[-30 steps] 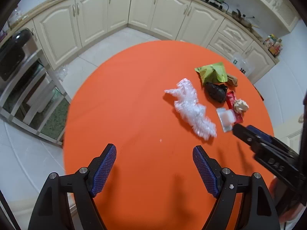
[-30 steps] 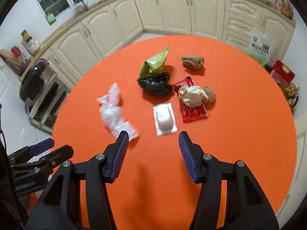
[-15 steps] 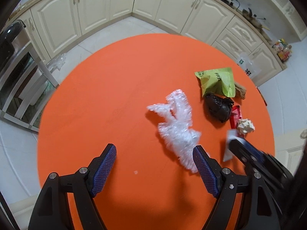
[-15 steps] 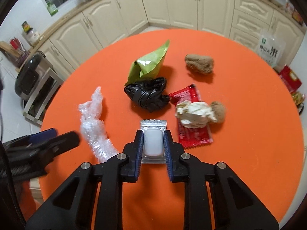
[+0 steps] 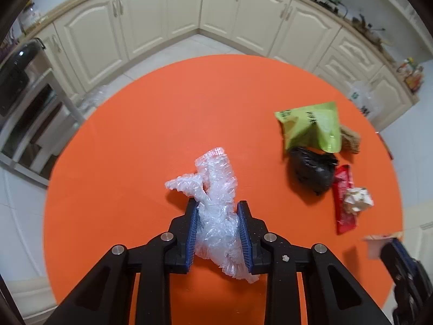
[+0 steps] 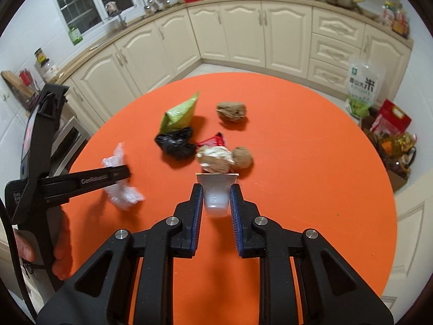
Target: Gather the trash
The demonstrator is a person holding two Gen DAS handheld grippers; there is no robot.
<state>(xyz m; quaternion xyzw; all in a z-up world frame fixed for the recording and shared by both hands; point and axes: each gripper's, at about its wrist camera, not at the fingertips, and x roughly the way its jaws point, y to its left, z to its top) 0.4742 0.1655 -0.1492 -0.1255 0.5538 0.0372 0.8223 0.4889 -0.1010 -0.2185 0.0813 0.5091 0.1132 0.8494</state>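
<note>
- On the round orange table (image 5: 151,124), near its near edge, a crumpled wad of clear plastic wrap (image 5: 216,211) was pinched between the pads of the left gripper (image 5: 217,205).
- A small white plastic cup (image 6: 216,193) with a peeled foil lid was clamped in the right gripper (image 6: 216,189), clear of the tabletop.
- Farther right, a green snack pouch (image 5: 311,127), black bag (image 5: 312,169), red wrapper (image 5: 343,197) and crumpled paper (image 5: 357,200) were left lying close together.
</note>
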